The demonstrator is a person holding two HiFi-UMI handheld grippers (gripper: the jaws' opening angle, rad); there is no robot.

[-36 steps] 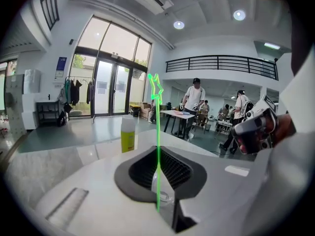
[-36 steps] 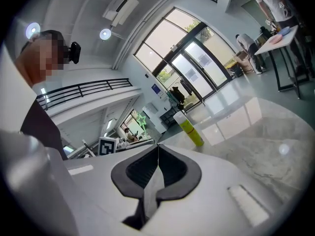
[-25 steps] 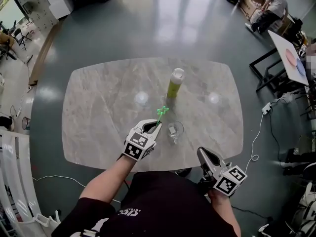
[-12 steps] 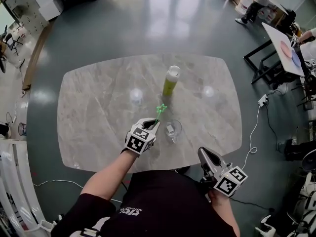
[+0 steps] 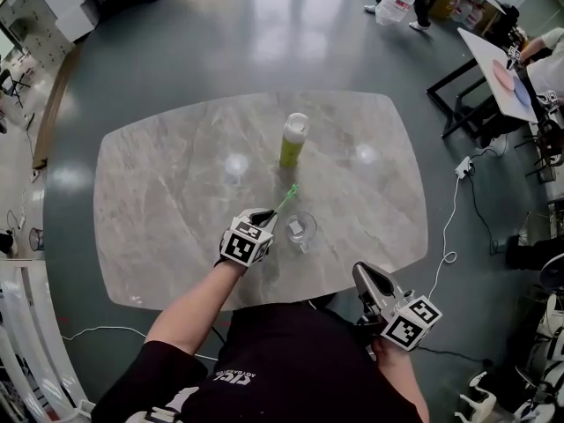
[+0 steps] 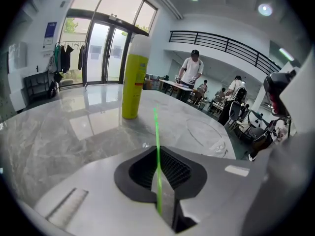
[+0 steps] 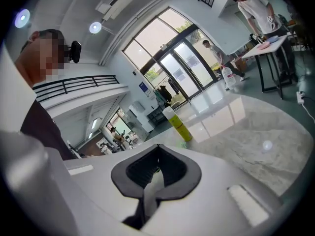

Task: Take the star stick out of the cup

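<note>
Head view: my left hand-held gripper (image 5: 263, 216) clamps the star stick (image 5: 287, 197), already out of the cup (image 5: 302, 229); probably only setting-down remains.

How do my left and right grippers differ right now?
The left gripper is clamped on the green stick; the right gripper is shut on nothing. The left hangs over the table beside the cup; the right sits back at the table's near edge. Both are closed and look alike.
</note>
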